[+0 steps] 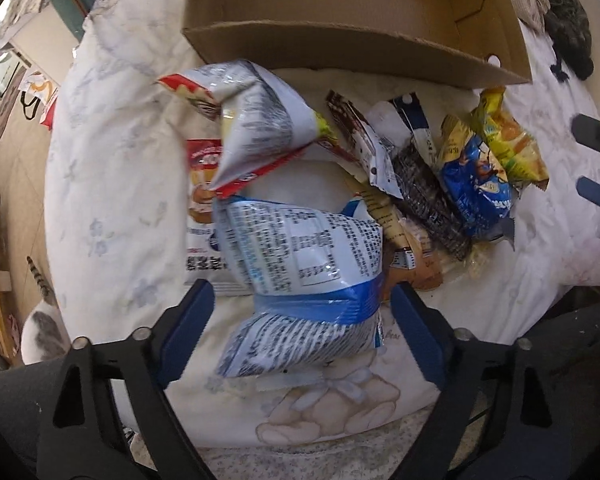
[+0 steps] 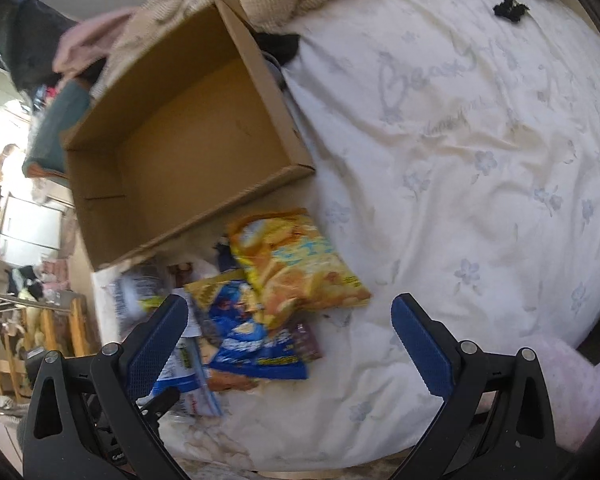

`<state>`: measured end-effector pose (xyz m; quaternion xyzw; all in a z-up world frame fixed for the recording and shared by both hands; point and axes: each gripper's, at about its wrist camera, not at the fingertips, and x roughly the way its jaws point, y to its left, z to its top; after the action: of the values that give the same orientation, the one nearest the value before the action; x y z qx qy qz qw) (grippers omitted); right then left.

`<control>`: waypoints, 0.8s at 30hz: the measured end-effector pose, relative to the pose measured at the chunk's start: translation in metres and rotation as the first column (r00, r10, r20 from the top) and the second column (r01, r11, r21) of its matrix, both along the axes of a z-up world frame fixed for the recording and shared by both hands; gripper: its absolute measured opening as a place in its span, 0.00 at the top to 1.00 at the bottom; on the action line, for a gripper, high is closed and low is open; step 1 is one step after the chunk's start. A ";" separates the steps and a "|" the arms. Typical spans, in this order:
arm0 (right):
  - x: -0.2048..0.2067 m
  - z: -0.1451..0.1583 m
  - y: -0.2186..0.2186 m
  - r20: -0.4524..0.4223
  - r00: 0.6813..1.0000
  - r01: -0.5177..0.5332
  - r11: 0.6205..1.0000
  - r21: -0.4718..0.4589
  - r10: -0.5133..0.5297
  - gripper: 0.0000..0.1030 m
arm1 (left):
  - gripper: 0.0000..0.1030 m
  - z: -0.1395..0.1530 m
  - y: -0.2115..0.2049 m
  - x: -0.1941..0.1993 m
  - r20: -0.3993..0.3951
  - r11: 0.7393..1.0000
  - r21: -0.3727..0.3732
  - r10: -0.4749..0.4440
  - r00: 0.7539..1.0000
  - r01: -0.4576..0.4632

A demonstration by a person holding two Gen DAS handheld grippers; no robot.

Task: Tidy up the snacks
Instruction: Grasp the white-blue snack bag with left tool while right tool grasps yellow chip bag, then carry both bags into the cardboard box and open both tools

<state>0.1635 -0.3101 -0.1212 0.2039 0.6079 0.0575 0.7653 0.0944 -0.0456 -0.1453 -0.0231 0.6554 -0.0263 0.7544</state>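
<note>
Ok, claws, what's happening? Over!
Left claw open around the white-blue bag. Right claw open, empty. Box empty. Nothing blocking.

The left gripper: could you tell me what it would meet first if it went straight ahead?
Most likely the white-and-blue snack bag, which already lies between the open fingers of the left gripper. Beyond it sits the snack pile, then the cardboard box; depth is uncertain.

A home bedroom: a floral bear-print quilt covers the bed, with a cat beside it.
</note>
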 end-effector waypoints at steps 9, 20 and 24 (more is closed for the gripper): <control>0.031 -0.044 0.020 -0.097 0.995 -0.031 0.999 -0.026 0.029 0.09 | 0.44 -0.015 -0.003 -0.003 -0.019 1.000 -0.025 0.003 1.000 -0.003; 0.028 -0.041 0.018 -0.064 0.997 -0.038 0.999 -0.032 0.036 0.47 | 0.57 0.005 -0.007 -0.025 -0.003 0.996 -0.088 -0.024 1.000 0.023; 0.014 -0.023 0.010 -0.016 0.999 -0.036 0.999 0.005 0.036 0.54 | 0.57 0.022 -0.003 -0.029 0.036 0.993 -0.113 -0.013 0.999 0.017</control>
<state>0.1774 -0.2999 -0.1444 0.1949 0.6176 0.0710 0.7586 0.0656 -0.0486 -0.1236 -0.0605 0.6395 -0.0697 0.7632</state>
